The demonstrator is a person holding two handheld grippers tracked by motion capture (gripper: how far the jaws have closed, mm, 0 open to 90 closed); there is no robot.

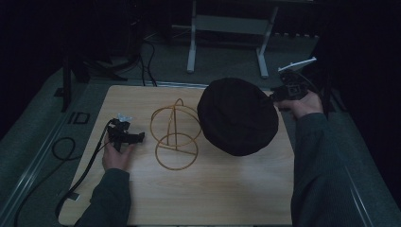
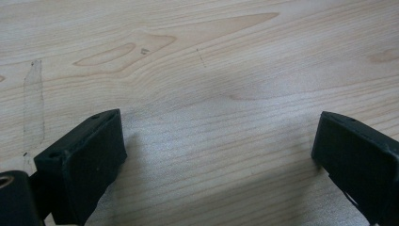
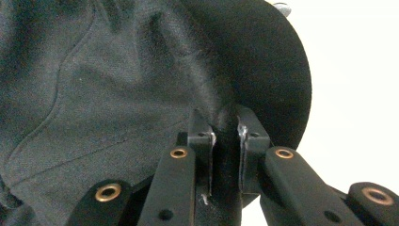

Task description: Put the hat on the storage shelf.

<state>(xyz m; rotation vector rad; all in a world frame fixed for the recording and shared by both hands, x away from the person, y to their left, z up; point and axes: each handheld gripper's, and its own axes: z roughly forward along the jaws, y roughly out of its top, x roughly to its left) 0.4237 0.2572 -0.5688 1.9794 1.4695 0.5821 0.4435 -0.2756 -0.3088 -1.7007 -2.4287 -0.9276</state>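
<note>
The high view looked forward and down over the whole bench; the left gripper view sat close above that bench's wood, the right gripper view pressed against the black hat

Setting: lab or recording room. Evidence: pale wooden table, grey carpeted floor, metal stand legs, loose black cables, dark surroundings.

- The wire stand sits on the table, left of centre.
- The hat is just right of it, apparently touching.
- The left gripper rests left of the stand.
- The right gripper meets the hat's far right edge.
</note>
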